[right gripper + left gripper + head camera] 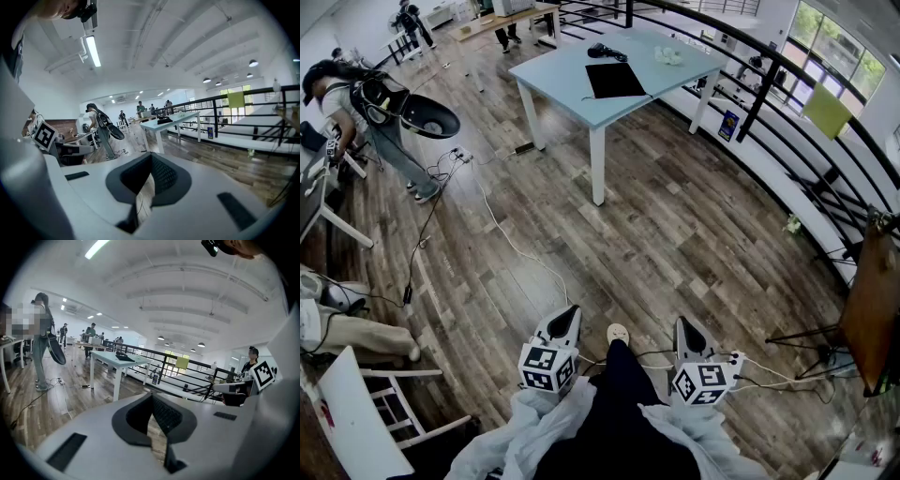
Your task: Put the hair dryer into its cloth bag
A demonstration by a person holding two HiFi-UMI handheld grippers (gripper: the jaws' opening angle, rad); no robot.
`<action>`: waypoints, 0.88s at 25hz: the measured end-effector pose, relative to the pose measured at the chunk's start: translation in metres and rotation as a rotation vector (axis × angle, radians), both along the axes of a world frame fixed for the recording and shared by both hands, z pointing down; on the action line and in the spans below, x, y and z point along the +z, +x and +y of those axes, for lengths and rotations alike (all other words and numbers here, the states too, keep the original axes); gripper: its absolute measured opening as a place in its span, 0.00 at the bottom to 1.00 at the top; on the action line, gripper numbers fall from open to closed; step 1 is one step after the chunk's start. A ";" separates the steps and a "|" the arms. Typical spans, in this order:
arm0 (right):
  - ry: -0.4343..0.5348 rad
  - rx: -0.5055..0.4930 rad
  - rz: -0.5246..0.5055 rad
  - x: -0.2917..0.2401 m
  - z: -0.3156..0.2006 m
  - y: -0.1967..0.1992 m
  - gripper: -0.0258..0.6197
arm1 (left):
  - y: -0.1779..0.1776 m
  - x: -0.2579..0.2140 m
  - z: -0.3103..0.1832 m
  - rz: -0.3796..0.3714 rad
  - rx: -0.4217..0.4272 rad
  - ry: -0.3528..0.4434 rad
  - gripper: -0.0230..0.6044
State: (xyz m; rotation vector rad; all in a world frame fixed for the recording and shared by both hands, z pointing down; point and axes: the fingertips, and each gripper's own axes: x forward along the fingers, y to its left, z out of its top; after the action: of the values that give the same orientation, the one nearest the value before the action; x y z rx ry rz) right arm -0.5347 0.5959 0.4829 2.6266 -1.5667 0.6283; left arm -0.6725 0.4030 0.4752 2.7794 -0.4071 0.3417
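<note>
The hair dryer (607, 52) lies toward the far edge of the pale blue bench (558, 80). Just nearer is the flat black cloth bag (614, 80) at about the bench's middle, though whether the two touch is too small to tell. Both sit well apart from the left tool (565, 319) and the right tool (686, 330), which are held low by the person's body across a stretch of wooden floor, each with jaws together and empty. I judge the step to be the approach, which means crossing to the bench and opening one tool to take the dryer.
</note>
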 end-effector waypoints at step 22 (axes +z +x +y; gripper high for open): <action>0.064 -0.017 0.059 -0.017 -0.004 0.045 0.05 | 0.029 -0.015 -0.005 0.010 -0.028 0.088 0.06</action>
State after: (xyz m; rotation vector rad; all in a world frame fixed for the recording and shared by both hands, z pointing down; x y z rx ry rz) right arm -0.4898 0.5917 0.4655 2.6476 -1.6168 0.5041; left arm -0.6431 0.3984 0.4604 2.8570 -0.4695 0.3097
